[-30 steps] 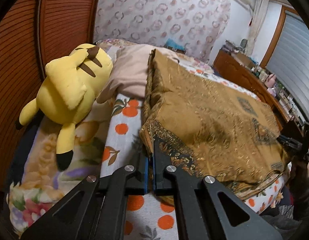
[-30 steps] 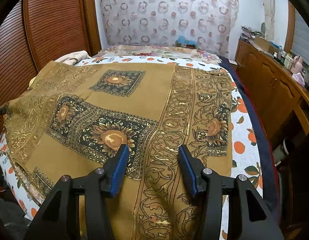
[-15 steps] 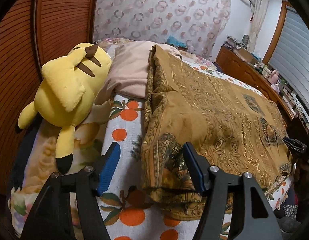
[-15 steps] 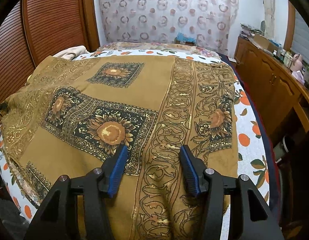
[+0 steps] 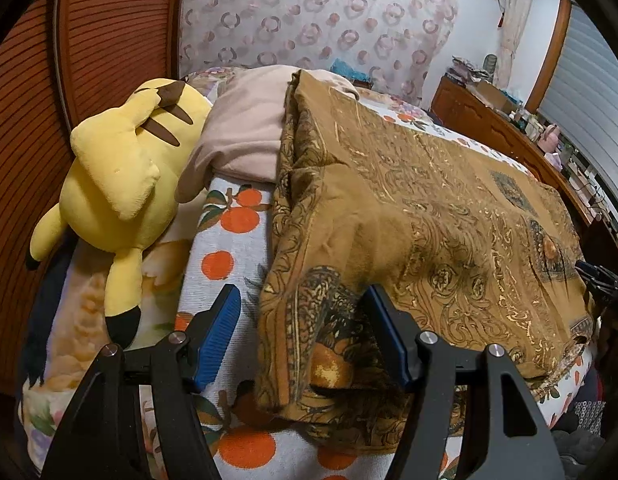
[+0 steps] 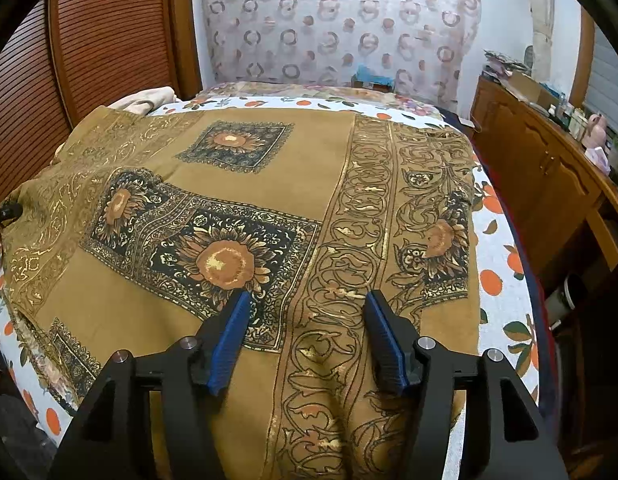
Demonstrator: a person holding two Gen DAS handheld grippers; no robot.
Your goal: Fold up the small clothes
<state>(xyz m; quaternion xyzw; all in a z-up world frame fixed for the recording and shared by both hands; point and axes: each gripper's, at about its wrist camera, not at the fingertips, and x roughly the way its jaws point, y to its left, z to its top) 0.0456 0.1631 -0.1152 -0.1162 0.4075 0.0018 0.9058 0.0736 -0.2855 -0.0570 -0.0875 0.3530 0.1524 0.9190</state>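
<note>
A mustard-brown cloth with gold scrollwork and dark sunflower panels (image 6: 317, 168) lies spread over the bed. In the left wrist view the same cloth (image 5: 429, 200) has a folded-over corner lying near me. My left gripper (image 5: 305, 320) is open, its jaws standing to either side of that corner without gripping it. My right gripper (image 6: 307, 320) is open and empty, held just above the cloth's near edge. The right gripper also shows far right in the left wrist view (image 5: 599, 276).
A yellow plush toy (image 5: 121, 184) and a beige pillow (image 5: 245, 132) lie at the bed's left side beside a wooden headboard (image 5: 25, 120). The bed sheet (image 5: 229, 248) has an orange-fruit print. A wooden dresser (image 6: 549, 168) runs along the right.
My left gripper has opened and let go of the cloth corner, which now lies folded on the bed. The right gripper stayed open and barely moved.
</note>
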